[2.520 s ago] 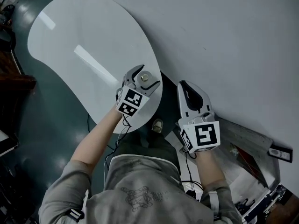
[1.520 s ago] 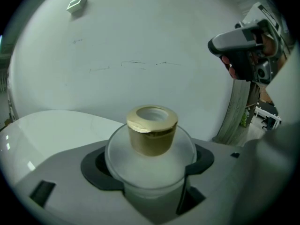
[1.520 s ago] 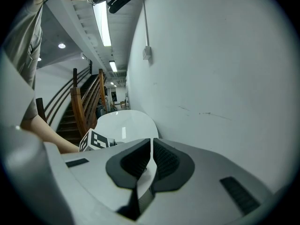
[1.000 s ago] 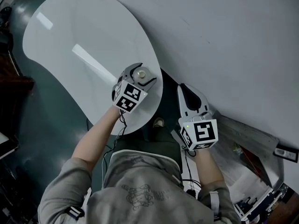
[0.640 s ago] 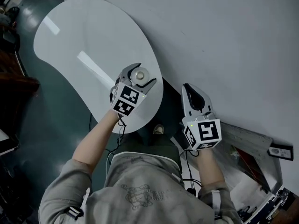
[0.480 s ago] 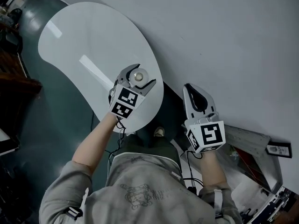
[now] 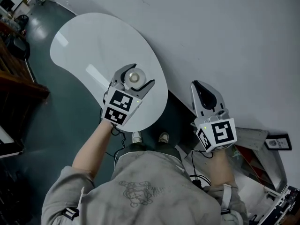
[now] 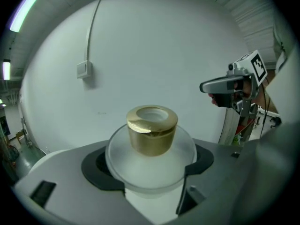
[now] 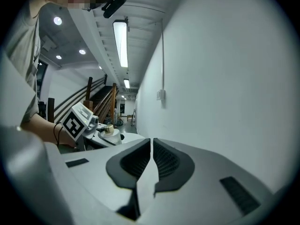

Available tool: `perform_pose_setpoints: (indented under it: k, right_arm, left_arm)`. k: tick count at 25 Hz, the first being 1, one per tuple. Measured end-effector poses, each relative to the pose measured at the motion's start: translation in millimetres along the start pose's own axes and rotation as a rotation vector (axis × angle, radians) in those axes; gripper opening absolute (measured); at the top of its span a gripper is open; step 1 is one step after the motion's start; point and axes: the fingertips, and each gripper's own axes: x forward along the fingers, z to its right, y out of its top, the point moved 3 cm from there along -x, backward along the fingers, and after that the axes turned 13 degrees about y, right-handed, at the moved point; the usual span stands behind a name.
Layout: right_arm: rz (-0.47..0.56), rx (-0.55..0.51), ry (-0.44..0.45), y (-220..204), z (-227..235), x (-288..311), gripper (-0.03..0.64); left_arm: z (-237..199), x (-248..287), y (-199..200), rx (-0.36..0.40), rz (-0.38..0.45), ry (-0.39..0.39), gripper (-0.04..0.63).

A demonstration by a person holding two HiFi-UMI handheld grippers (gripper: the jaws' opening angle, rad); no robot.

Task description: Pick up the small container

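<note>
Small container (image 8: 151, 146), a frosted round jar with a gold cap (image 8: 152, 128), stood upright between the jaws of the left gripper (image 7: 139, 75), which pinched its body from both sides. It was over the white kidney-shaped surface (image 7: 89, 41), near that surface's rim; whether it touched the surface could not be told. The right gripper (image 9: 151, 146) was off the surface's edge, jaws pressed together on nothing.

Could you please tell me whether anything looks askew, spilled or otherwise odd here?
Nothing stands out. The small container sits upright in the left gripper, gold cap on straight, no spill on the white table. The right gripper is shut and empty, off the table.
</note>
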Motion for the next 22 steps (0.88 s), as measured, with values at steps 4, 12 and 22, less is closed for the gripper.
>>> perform_pose_setpoints:
  k: [4,12,22]
  right_arm:
    - [0.007,-0.009,0.002,11,-9,-19,0.037]
    - [0.019,-0.039,0.039,29,-40,-43,0.037]
    - [-0.027,-0.013,0.134,5,-89,-31,0.037]
  left_arm:
    - [-5,-36,23,-0.006,0.036,0.009,0.347]
    - [2,-96,38,-0.002,0.090,0.027,0.347]
    - [18,-127,4,-0.007,0.042,0.011,0.345]
